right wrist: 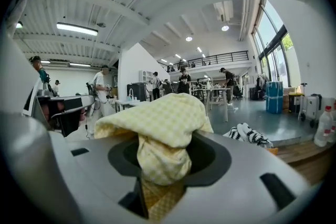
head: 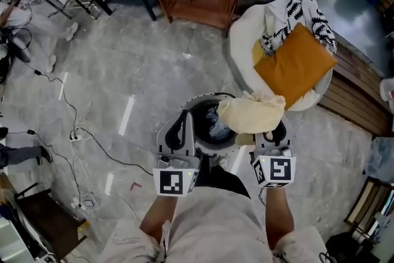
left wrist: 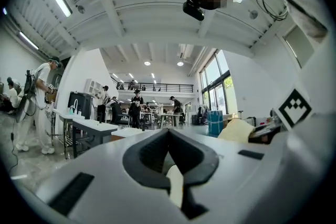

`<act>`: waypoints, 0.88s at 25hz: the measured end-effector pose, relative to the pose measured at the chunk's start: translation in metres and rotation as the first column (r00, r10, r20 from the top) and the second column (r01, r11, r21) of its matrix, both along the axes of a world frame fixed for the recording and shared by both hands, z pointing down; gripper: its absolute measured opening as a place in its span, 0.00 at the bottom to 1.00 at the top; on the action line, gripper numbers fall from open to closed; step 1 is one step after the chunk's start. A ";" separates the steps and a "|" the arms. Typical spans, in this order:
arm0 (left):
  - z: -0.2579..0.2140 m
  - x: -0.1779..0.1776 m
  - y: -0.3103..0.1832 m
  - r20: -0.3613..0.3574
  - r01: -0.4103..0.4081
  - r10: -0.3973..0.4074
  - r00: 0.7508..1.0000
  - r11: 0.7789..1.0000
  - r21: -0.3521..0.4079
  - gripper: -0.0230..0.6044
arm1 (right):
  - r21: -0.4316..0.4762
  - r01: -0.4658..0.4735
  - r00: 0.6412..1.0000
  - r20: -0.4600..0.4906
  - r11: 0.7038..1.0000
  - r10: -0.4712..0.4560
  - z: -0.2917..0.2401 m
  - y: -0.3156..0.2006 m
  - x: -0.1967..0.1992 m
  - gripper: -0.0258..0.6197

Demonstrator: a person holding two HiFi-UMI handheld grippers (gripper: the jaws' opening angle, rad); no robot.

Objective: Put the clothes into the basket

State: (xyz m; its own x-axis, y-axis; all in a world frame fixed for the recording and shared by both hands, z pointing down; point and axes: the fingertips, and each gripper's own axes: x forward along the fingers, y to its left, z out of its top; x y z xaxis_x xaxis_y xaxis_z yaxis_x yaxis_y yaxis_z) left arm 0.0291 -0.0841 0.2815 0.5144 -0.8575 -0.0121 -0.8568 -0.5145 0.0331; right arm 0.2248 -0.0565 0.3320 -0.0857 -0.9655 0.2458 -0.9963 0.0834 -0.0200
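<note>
Your left gripper [head: 182,121] is at the basket's left edge. Its jaws are closed together with no garment in them, so this hand has no part in the drop. Just right of it, between your two hands, the dark round basket [head: 206,100] stands on the floor, with something pale and crumpled already at the bottom.

Further right, your right gripper [head: 271,137] has its jaws clamped on the yellow checked cloth [head: 252,115]. The cloth bunches up in front of the jaws and spreads over the basket's right rim. This is the relation that matters: the basket's opening lies below the cloth and a little to its left. You probably need only a small shift left before you part the jaws.

At far right, a black-and-white patterned garment [head: 295,15] lies on the white chair [head: 243,40], well apart from both hands.
</note>
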 end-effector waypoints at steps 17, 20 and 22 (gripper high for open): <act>0.138 -0.087 -0.038 0.025 0.109 -0.106 0.994 0.973 -0.204 0.04 | -0.467 0.219 0.970 0.202 0.857 -0.137 0.255 -0.040 -0.141 0.30; 0.168 -0.099 -0.041 0.036 0.118 -0.112 0.993 0.959 -0.256 0.04 | -0.536 0.242 0.957 0.269 0.809 -0.108 0.305 -0.041 -0.165 0.30; 0.186 -0.109 -0.043 0.043 0.124 -0.117 0.992 0.949 -0.290 0.04 | -0.564 0.260 0.946 0.313 0.784 -0.089 0.335 -0.043 -0.181 0.30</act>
State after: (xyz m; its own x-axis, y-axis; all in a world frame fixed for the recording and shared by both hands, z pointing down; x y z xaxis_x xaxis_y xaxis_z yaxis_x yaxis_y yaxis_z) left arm -0.0798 -0.1276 0.4678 0.4041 -0.8772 0.2594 -0.9143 -0.3787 0.1436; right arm 0.0434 -0.0997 0.6670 -0.3802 -0.5982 0.7054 -0.9165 0.1414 -0.3741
